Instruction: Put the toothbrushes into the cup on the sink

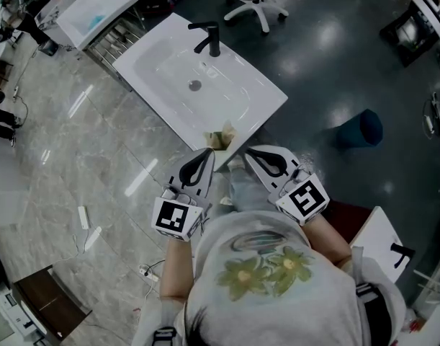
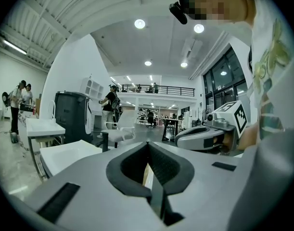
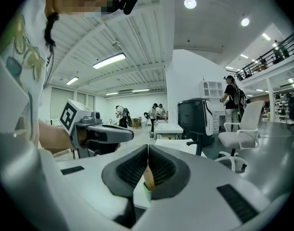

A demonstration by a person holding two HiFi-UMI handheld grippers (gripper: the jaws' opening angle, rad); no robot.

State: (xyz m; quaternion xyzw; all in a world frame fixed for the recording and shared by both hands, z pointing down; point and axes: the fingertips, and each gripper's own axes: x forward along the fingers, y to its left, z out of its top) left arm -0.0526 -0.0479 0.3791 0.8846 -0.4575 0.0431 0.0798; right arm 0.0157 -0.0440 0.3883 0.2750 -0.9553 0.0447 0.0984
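At the near corner of the white rectangular ceramic sink [image 1: 156, 49] stands a small tan and pale green cluster [image 1: 222, 137], too small to tell cup from toothbrushes. It sits just ahead of the left claw [image 1: 207, 152] and the right claw [image 1: 250, 151], between their tips. There is one sink, one black tap [image 1: 209, 38] and two claws. Both claws are closed on nothing, held side by side at the person's chest and pointing towards the sink.
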